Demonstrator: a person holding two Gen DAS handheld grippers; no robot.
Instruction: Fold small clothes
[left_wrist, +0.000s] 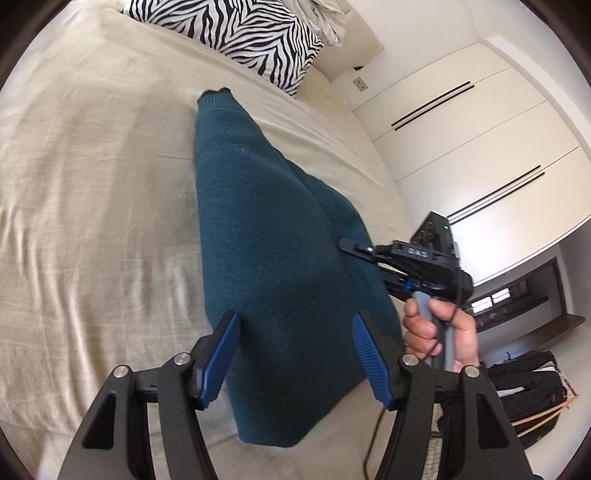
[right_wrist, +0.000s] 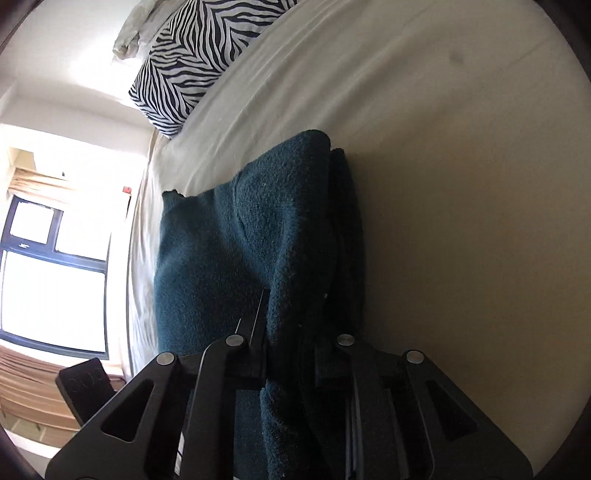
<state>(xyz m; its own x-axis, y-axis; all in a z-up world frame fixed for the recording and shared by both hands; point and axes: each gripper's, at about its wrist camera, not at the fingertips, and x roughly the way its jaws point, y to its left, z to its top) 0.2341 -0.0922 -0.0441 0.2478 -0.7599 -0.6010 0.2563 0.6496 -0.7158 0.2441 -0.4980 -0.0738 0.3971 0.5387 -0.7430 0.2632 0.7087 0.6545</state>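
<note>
A dark teal knitted garment (left_wrist: 258, 221) lies lengthwise on the beige bed sheet (left_wrist: 92, 184), one long side lifted into a ridge. My left gripper (left_wrist: 295, 315) hovers open over its near end; the blue pads (left_wrist: 221, 350) stand wide apart and hold nothing. My right gripper (left_wrist: 345, 244), held by a hand (left_wrist: 436, 325), reaches in from the right and bites the garment's raised edge. In the right wrist view the right gripper (right_wrist: 291, 332) is shut on a fold of the teal garment (right_wrist: 229, 240), and the cloth hides its fingertips.
A zebra-striped pillow (left_wrist: 251, 33) lies at the head of the bed. White wardrobe doors (left_wrist: 461, 129) stand to the right, with a black backpack (left_wrist: 524, 387) on the floor beside the bed. The right wrist view shows a bright window (right_wrist: 48, 277) beyond the bed's edge.
</note>
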